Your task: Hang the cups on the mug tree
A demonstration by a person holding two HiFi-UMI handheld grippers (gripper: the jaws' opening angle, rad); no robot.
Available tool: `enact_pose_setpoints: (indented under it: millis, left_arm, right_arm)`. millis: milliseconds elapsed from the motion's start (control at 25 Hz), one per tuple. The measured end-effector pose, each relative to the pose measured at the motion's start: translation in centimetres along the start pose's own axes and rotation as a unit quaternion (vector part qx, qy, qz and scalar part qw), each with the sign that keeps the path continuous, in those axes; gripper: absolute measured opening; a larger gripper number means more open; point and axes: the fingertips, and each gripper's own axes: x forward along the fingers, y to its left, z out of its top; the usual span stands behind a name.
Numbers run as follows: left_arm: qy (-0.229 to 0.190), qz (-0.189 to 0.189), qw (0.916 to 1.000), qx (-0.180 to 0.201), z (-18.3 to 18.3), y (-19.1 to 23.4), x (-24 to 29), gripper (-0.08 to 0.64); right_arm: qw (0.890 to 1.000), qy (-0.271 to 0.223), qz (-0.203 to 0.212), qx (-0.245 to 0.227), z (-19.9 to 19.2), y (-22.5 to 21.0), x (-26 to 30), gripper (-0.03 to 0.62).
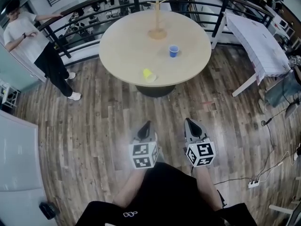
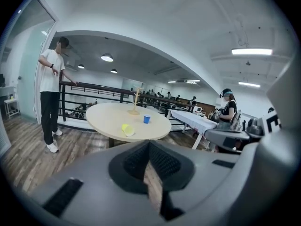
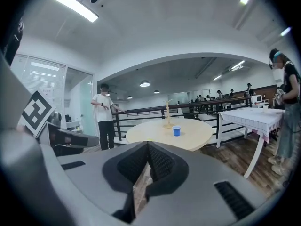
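Observation:
A round pale wooden table [image 1: 127,46] stands ahead. On its far side rises a wooden mug tree [image 1: 157,18], bare of cups. A blue cup [image 1: 173,51] stands upright right of centre. A yellow cup [image 1: 149,75] lies on its side near the front edge. My left gripper [image 1: 146,124] and right gripper [image 1: 188,121] hover over the floor well short of the table, both shut and empty. The left gripper view shows the yellow cup [image 2: 127,129], blue cup [image 2: 146,119] and tree [image 2: 135,102]. In the right gripper view the blue cup [image 3: 176,131] and tree [image 3: 167,114] show.
A person [image 1: 35,44] in a white shirt stands left of the table by a black railing [image 1: 75,8]. A white-clothed table [image 1: 258,41] stands at the right, another person [image 3: 284,107] beside it. Cables and a power strip [image 1: 254,183] lie on the wood floor.

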Motion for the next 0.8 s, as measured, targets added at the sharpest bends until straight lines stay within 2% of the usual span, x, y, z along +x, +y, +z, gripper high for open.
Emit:
enact_pose_setpoints:
  millis: [240,320,560,800]
  left_arm:
    - [0.022,0.007,0.9997,-0.009,1.9,4.4,7.8,0.012]
    - [0.027,0.013,0.9995,-0.009,3.8,6.7,11.0,0.012]
    - [0.026,0.007,0.9996,0.001,11.4,11.8,21.0,0.012]
    - [0.040,-0.005,0.9992,0.007,13.7,14.3,26.5,0.012]
  right_arm:
    - [1.000,0.014,0.002,0.008,-0.2,-2.4,8.7,0.009]
    - [1.000,0.011,-0.003,0.013,1.2,-3.8,12.8,0.009]
    - [1.000,-0.023,-0.008,-0.006,8.9,-7.0,25.2,0.009]
    - [1.000,0.008,0.000,-0.012,9.2,-8.4,31.1,0.009]
